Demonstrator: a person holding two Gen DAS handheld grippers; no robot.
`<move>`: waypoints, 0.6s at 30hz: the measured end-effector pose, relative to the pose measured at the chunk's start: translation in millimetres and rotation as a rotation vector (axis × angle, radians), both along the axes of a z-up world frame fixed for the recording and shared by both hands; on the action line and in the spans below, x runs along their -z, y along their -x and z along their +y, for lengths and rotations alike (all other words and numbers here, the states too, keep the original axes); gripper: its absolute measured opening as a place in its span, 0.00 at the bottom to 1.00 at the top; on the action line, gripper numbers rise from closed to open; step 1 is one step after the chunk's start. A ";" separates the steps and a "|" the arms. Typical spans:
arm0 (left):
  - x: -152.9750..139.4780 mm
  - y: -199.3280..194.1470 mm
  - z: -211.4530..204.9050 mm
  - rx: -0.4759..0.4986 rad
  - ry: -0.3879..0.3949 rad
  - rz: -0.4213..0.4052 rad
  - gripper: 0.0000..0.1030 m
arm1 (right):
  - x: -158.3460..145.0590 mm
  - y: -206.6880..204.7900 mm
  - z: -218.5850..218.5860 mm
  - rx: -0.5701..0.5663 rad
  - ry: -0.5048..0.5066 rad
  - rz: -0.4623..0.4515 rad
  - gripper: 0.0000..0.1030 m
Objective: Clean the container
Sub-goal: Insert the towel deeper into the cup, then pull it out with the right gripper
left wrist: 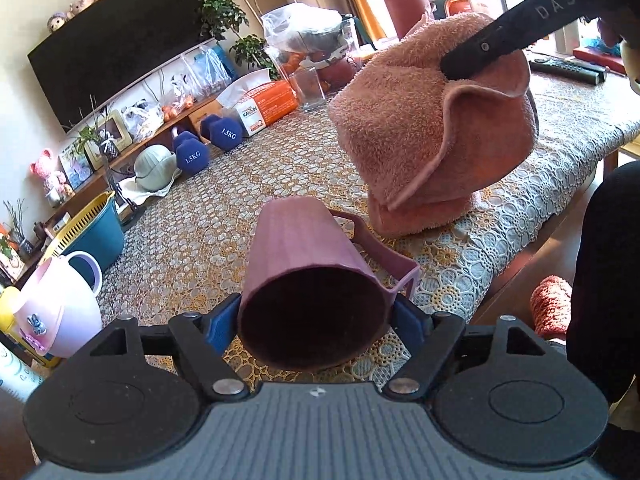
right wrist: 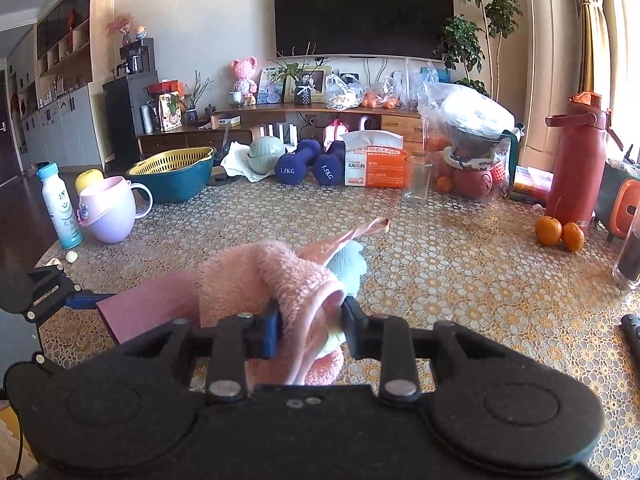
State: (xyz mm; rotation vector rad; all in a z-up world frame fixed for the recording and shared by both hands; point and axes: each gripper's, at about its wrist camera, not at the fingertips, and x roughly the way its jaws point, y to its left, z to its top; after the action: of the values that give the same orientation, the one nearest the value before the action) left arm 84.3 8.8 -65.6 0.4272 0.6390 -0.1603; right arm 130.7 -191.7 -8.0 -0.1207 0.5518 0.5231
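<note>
A mauve plastic cup (left wrist: pixel 308 280) with a side handle is held in my left gripper (left wrist: pixel 316 320), which is shut on it near its base; the dark round bottom faces the camera and the cup tips away over the lace tablecloth (left wrist: pixel 224 208). Just beyond it hangs a pink towel (left wrist: pixel 436 136), gripped by my right gripper's black finger (left wrist: pixel 500 44) coming in from the upper right. In the right wrist view my right gripper (right wrist: pixel 310 324) is shut on the pink towel (right wrist: pixel 264 280), with the cup (right wrist: pixel 152 304) at its left, partly hidden by the towel.
A clear glass (right wrist: pixel 418 180), tissue box (right wrist: pixel 374 164), two blue dumbbells (right wrist: pixel 312 162), a lilac jug (right wrist: pixel 110 208), a teal basin (right wrist: pixel 176 172), a white bottle (right wrist: pixel 60 208), two oranges (right wrist: pixel 560 232) and a red thermos (right wrist: pixel 578 156) stand around the table. A remote (left wrist: pixel 568 66) lies far right.
</note>
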 end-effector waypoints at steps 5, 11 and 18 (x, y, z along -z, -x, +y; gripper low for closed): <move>-19.4 -12.4 21.0 -0.079 0.213 0.106 0.77 | -11.7 5.2 5.3 -0.024 0.021 -0.063 0.29; -35.7 -22.5 43.6 -0.149 0.429 0.202 0.77 | -29.3 18.4 22.5 -0.157 0.036 -0.132 0.29; -33.3 -23.8 42.4 -0.162 0.449 0.244 0.76 | -15.4 36.0 82.5 -0.362 0.167 -0.160 0.30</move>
State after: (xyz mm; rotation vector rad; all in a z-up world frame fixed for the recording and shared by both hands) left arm 108.2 51.2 -32.3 -0.0795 0.8482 -0.1975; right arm 94.8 -109.2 7.4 -0.4237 0.4177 0.8111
